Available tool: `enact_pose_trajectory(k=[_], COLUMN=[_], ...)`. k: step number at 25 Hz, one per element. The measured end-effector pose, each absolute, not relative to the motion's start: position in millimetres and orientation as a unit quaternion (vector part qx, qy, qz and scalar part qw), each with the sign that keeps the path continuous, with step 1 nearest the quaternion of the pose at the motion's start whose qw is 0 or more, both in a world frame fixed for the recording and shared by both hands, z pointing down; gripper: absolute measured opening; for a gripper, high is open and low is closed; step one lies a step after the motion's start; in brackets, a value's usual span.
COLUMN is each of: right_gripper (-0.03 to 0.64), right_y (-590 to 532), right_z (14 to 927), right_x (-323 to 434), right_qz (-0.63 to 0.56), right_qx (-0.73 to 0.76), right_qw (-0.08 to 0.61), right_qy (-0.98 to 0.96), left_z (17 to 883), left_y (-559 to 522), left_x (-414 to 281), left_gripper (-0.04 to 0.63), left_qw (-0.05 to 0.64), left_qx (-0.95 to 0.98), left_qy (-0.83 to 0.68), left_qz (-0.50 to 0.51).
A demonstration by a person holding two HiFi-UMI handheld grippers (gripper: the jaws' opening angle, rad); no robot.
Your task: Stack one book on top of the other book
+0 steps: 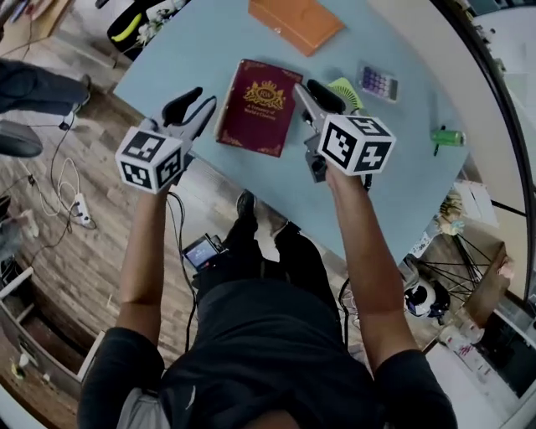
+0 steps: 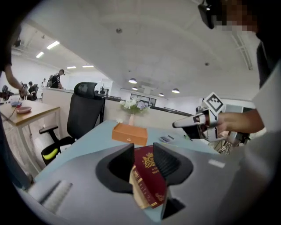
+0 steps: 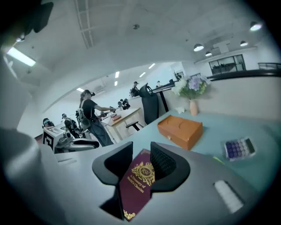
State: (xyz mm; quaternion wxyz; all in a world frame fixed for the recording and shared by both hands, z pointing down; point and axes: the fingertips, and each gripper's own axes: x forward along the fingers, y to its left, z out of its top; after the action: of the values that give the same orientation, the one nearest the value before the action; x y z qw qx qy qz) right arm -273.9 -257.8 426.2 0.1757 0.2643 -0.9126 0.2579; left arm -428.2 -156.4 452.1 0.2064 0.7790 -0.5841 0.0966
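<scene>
A maroon book with gold print (image 1: pixel 260 107) lies flat near the front edge of the light blue table (image 1: pixel 184 50). An orange book (image 1: pixel 295 21) lies further back, apart from it. My left gripper (image 1: pixel 194 107) hovers just off the maroon book's left edge and is open. My right gripper (image 1: pixel 311 94) is at the book's right edge, also open. In the left gripper view the maroon book (image 2: pixel 149 176) shows through the gap of the left gripper (image 2: pixel 143 156). The right gripper view shows the maroon book (image 3: pixel 136 184) beyond the right gripper (image 3: pixel 141 156), with the orange book (image 3: pixel 180 129) behind.
A small calculator (image 1: pixel 378 83), a yellow-green object (image 1: pixel 345 90) and a green cylinder (image 1: pixel 448 136) lie on the table's right part. Beyond the table's far left corner stands a black office chair (image 2: pixel 85 110). Cables lie on the wooden floor (image 1: pixel 67 201) to my left.
</scene>
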Motion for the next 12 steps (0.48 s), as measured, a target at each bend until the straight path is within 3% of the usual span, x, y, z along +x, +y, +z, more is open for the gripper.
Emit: enact_pose_trajectory(k=[12], right_gripper=[0.104], right_y=[-202], right_z=[263], right_x=[-245], right_qz=[0.163], right_qx=[0.199], right_qw=[0.065], right_qy=[-0.964], left_z=[321], left_y=[-115], left_x=[-393], left_gripper=[0.189], left_qw=[0.113], left_qx=[0.786], left_qy=[-0.604], left_qz=[0.066])
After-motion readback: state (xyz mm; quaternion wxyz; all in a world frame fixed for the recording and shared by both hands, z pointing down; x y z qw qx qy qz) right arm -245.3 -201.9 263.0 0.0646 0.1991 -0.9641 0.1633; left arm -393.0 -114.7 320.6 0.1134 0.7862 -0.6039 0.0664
